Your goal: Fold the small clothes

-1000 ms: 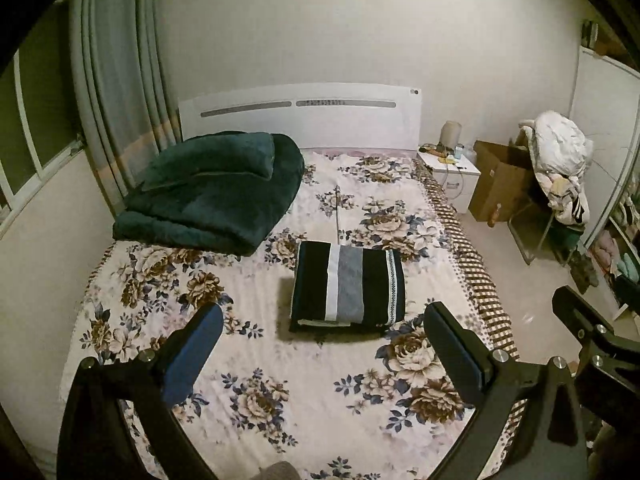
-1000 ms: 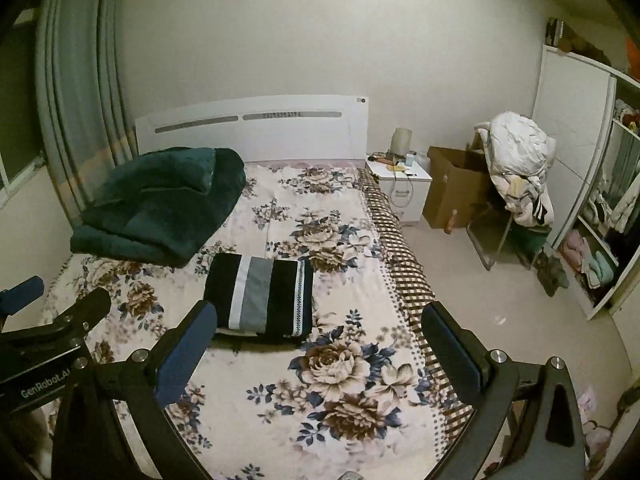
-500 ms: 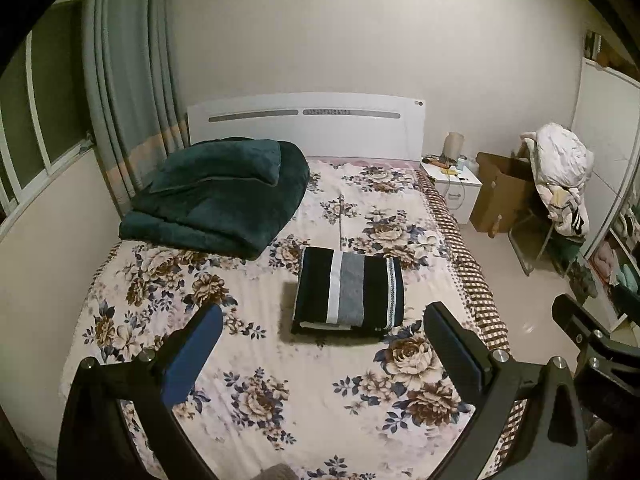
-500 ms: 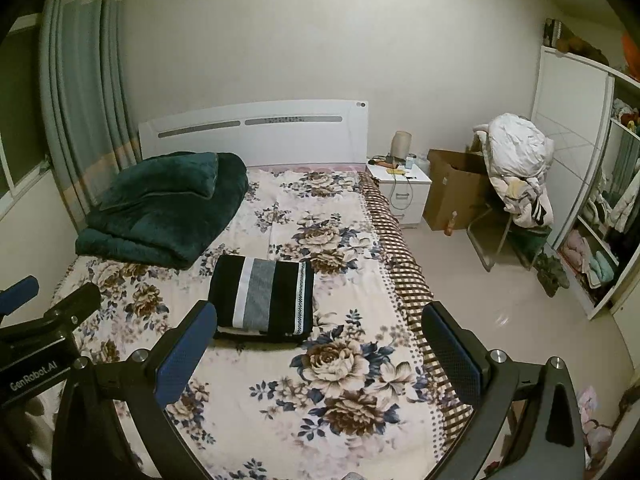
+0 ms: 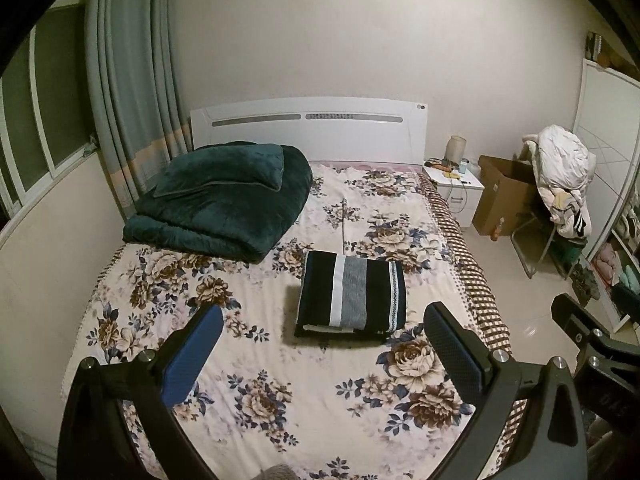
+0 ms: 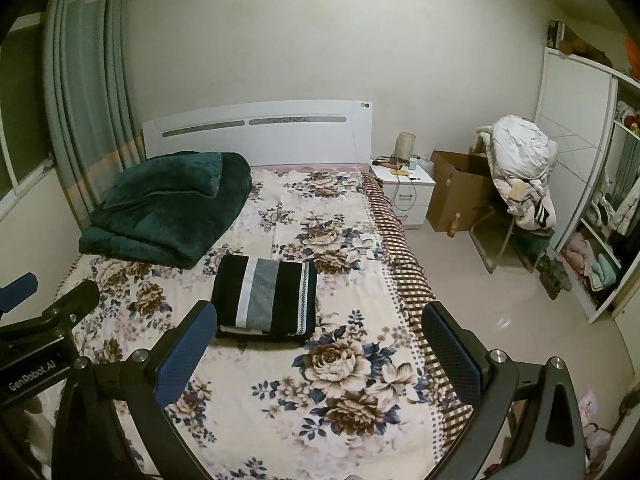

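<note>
A folded garment [image 5: 352,296] [image 6: 266,296], black with white and grey stripes, lies flat in the middle of the floral bed [image 5: 280,400] [image 6: 340,360]. My left gripper [image 5: 320,320] hangs open well above the bed's near end, short of the garment, with nothing between its fingers. My right gripper [image 6: 320,320] is also open and empty, held back from the garment and a little to its right. In the right wrist view the left gripper's body shows at the left edge.
A folded dark green quilt [image 5: 224,196] lies at the bed's far left by the white headboard [image 5: 308,128]. A nightstand [image 6: 404,188], a cardboard box [image 6: 456,192] and a chair piled with clothes [image 6: 520,176] stand right of the bed. Curtains [image 5: 128,100] hang left.
Both grippers have drawn back and risen, so the bed and garment look smaller and more of the wall shows. The garment has not moved.
</note>
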Demonstrator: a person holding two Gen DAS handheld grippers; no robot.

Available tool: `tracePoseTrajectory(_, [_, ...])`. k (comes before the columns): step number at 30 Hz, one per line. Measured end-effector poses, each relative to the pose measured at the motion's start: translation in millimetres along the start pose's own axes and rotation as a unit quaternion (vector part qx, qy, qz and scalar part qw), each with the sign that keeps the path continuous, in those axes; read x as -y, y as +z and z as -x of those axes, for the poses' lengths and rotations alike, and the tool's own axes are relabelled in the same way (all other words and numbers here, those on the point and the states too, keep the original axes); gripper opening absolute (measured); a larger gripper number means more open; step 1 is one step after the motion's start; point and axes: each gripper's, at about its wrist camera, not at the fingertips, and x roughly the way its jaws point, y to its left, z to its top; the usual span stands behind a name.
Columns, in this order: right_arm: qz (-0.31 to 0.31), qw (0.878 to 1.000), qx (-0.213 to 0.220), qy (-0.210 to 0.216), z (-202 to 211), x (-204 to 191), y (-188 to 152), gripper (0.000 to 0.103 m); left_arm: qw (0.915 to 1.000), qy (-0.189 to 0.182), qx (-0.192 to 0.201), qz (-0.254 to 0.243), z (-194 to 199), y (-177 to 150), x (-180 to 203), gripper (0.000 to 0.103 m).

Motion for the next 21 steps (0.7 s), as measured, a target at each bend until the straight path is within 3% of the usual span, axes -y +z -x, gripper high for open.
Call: tracePoseTrajectory(21, [0.007, 1.000, 0.003, 0.011, 3, -15, 11, 0.103, 0.9999, 0.014, -0.002, 0.008, 14, -3, -10, 0.103])
